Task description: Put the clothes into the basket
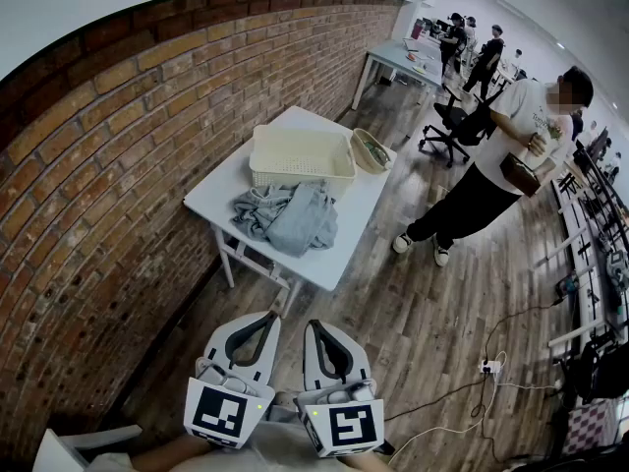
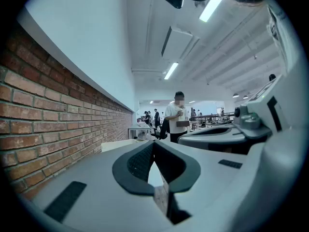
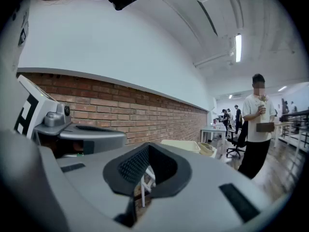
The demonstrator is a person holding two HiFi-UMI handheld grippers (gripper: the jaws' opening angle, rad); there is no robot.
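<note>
A heap of grey clothes point(image 1: 290, 216) lies on the near half of a white table point(image 1: 339, 254). Behind the heap stands an empty cream plastic basket point(image 1: 300, 155), also seen low in the right gripper view as the basket point(image 3: 181, 145). My left gripper point(image 1: 266, 317) and right gripper point(image 1: 316, 326) are held side by side close to my body, well short of the table and pointing toward it. Both are shut with nothing between the jaws, as the left gripper point(image 2: 153, 144) and right gripper point(image 3: 147, 147) views show.
A brick wall point(image 1: 88, 185) runs along the table's left side. A small oval tray point(image 1: 371, 150) sits beside the basket. A person point(image 1: 501, 155) stands right of the table on the wooden floor; an office chair point(image 1: 447, 126) and cables with a power strip point(image 1: 486, 367) lie further right.
</note>
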